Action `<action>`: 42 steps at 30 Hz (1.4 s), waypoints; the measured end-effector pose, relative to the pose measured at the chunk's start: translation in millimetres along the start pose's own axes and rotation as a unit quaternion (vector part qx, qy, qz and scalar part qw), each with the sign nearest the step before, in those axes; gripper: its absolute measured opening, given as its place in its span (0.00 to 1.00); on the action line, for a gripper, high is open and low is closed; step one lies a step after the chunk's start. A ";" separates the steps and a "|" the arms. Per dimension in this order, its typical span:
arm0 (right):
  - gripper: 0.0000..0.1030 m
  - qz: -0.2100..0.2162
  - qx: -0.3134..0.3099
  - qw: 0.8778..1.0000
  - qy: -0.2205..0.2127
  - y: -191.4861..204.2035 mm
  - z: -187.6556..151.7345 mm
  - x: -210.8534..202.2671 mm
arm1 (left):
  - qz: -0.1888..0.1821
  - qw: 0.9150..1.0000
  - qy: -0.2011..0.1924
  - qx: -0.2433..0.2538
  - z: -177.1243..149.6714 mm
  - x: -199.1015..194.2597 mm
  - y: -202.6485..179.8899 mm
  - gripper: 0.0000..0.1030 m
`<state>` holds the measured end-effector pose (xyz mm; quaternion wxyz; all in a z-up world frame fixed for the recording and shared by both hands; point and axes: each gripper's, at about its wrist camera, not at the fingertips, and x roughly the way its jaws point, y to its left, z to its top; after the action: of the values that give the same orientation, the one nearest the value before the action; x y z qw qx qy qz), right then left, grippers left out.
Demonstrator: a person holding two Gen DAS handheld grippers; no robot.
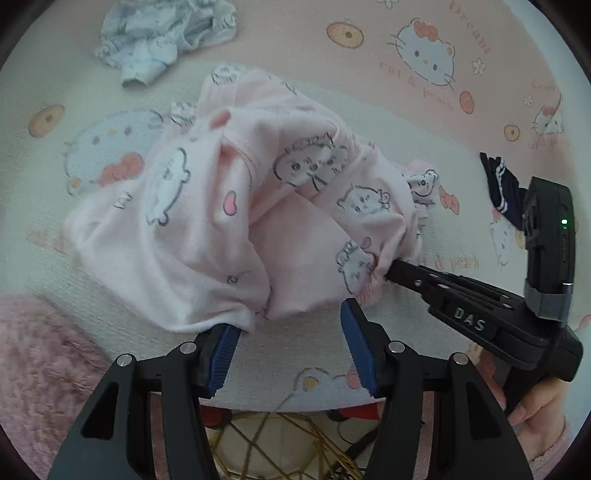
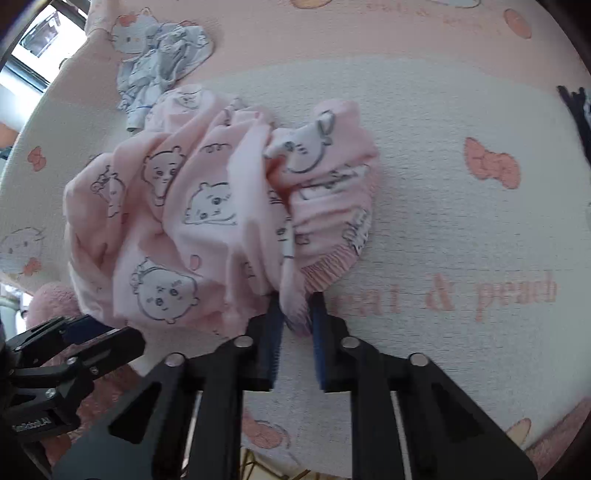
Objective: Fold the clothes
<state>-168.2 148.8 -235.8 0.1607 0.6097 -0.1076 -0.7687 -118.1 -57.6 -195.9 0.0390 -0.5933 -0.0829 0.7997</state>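
A crumpled pink garment [image 1: 229,221] printed with cartoon animals lies bunched on the Hello Kitty table cover [image 1: 424,122]. It also shows in the right wrist view [image 2: 192,221]. My left gripper [image 1: 290,325] is open, its blue pads at the garment's near edge, with cloth between them and over the left pad. My right gripper [image 2: 295,314] is shut on the garment's ribbed hem. It shows in the left wrist view [image 1: 391,271] pinching that hem from the right. The left gripper appears at the lower left of the right wrist view [image 2: 85,332].
A light blue crumpled garment [image 1: 166,33] lies at the far left, also in the right wrist view [image 2: 162,59]. A dark navy garment [image 1: 498,184] lies at the right. A fluffy pink cushion [image 1: 40,362] sits at the near left. A gold wire basket [image 1: 280,443] stands below the table edge.
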 end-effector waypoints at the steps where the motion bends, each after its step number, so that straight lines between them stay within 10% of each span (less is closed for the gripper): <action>1: 0.09 0.008 -0.002 1.000 -0.010 2.7 0.8 -8.0 | 0.040 0.999 -0.025 0.023 1.4 -11.0 -3.4 0.55; 5: 0.08 0.058 0.000 0.997 -0.057 12.4 4.9 -53.0 | 0.072 0.991 -0.084 0.075 4.9 -53.1 -7.5 0.55; 8: 0.08 0.098 -0.005 0.989 -0.113 26.6 7.4 -106.6 | -0.019 0.987 -0.093 0.126 -4.5 -70.3 -21.1 0.55; 14: 0.08 0.139 -0.034 0.971 -0.192 62.7 3.6 -189.8 | -0.084 0.977 -0.110 0.160 -29.4 -61.0 -66.4 0.55; 18: 0.08 0.149 -0.037 0.966 -0.210 72.5 -10.5 -215.3 | -0.123 0.977 -0.107 0.134 -23.4 -56.6 -80.0 0.55; 28: 0.08 0.161 -0.006 0.960 -0.227 56.4 -43.6 -240.1 | -0.246 0.947 -0.179 0.099 -26.4 -97.9 -84.6 0.55; 32: 0.08 0.159 0.003 0.959 -0.234 52.8 -47.8 -246.2 | -0.206 0.954 -0.169 0.140 -25.6 -94.3 -97.1 0.52; 37: 0.09 0.142 0.009 0.961 -0.236 46.0 -52.6 -243.4 | -0.069 0.975 -0.166 0.133 -15.8 -80.3 -98.2 0.18; 42: 0.10 0.096 0.017 0.972 -0.214 30.1 -54.5 -221.5 | -0.008 0.979 -0.179 0.093 -1.1 -95.7 -63.6 0.16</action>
<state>-66.4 206.4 -37.7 0.1964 0.4202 -0.2105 -0.8606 -91.4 -10.4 -94.7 0.0849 -0.4337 -0.0180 0.8969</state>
